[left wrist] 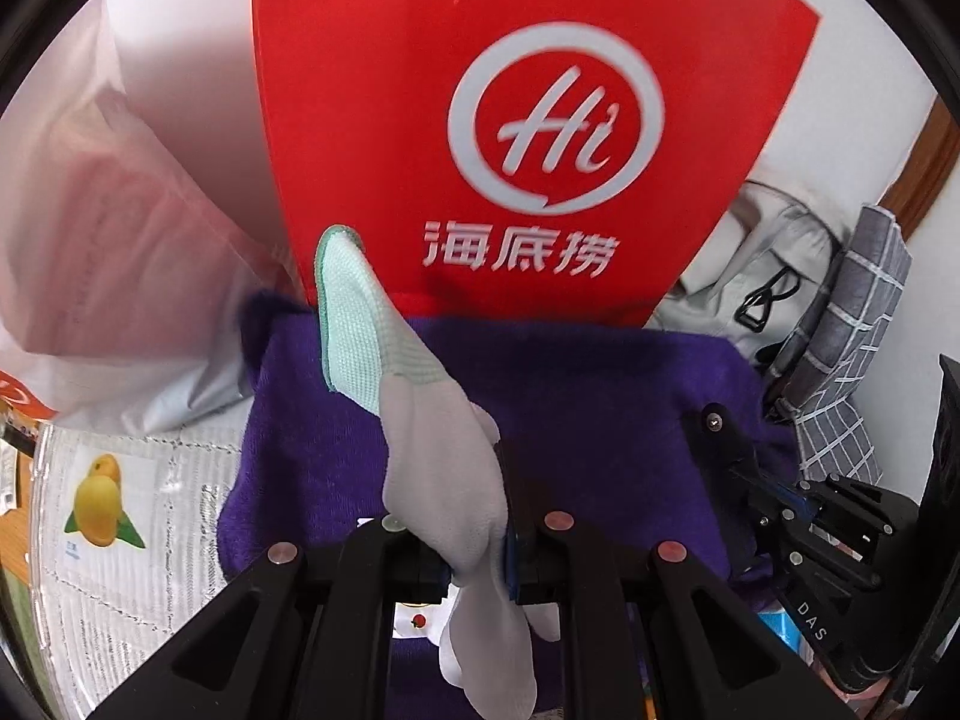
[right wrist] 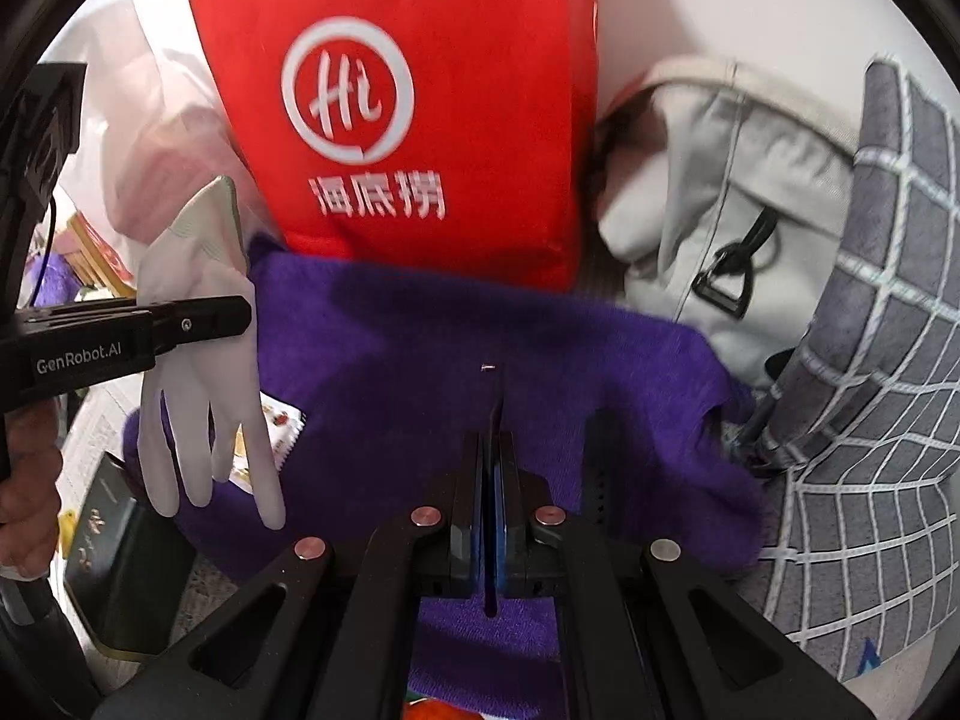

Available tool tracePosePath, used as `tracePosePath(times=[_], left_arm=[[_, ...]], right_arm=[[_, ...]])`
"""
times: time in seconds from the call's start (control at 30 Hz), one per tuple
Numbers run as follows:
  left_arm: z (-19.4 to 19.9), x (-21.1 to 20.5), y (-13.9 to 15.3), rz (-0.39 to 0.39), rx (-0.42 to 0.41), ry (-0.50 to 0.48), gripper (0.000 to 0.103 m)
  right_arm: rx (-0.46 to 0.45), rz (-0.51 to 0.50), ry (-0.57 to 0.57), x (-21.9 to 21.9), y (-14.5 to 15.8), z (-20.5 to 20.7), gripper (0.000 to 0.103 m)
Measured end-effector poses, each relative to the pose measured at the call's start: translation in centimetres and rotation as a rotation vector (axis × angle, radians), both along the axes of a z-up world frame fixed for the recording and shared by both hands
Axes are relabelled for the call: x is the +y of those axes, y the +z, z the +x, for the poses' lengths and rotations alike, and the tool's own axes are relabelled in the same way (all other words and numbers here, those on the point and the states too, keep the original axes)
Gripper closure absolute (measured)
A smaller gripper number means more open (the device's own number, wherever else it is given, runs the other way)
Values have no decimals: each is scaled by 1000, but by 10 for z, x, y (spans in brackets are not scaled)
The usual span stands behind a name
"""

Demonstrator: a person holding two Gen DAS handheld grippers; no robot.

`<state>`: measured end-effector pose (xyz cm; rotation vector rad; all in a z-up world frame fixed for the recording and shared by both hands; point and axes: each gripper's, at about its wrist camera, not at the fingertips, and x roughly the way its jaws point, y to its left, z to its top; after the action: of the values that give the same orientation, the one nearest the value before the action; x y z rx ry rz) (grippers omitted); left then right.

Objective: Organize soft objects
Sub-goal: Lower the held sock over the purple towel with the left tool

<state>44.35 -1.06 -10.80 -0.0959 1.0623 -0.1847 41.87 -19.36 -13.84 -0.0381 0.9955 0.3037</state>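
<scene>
Between the fingers of the left gripper (left wrist: 480,564) hangs a white glove (left wrist: 432,468), pinched across its palm; its pale green cuff points up toward the red bag (left wrist: 480,30), and its fingers droop below the jaws. Seen from the right wrist, the same glove (right wrist: 198,360) dangles at the left with its fingers pointing down, and the left gripper (right wrist: 240,315) reaches in from that side with a bare hand (right wrist: 27,498) behind it at the picture's edge.

Under the glove lies a purple towel (left wrist: 600,420), soft and fuzzy, spread in front of the red bag; the bag bears a white ring with "Hi" inside it and white characters beneath. The right gripper (right wrist: 491,474) has its jaws pressed together with a thin edge of the purple towel (right wrist: 450,360) nipped between the blue pads; the cloth shows again below them. From the left wrist the right gripper (left wrist: 726,438) comes in from the right and rests on the towel's right side.

Right of the towel sit a light grey bag (right wrist: 720,180) with a black buckle (right wrist: 726,282), and a grey checked cloth (right wrist: 870,360) with white lines; both touch or nearly touch the towel's edge. Left of the red bag a pale plastic bag (left wrist: 120,240) bulges; below it lies a white sack (left wrist: 138,540) printed with yellow fruit; a dark flat box (right wrist: 120,552) lies at the lower left in the right wrist view.
</scene>
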Motion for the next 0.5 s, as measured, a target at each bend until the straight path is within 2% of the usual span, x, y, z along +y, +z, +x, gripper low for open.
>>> tracePosePath(times=[0.5], left_arm=[[14, -12, -39, 15, 110, -24, 91]], right_arm=[[103, -29, -37, -11, -26, 10, 100]])
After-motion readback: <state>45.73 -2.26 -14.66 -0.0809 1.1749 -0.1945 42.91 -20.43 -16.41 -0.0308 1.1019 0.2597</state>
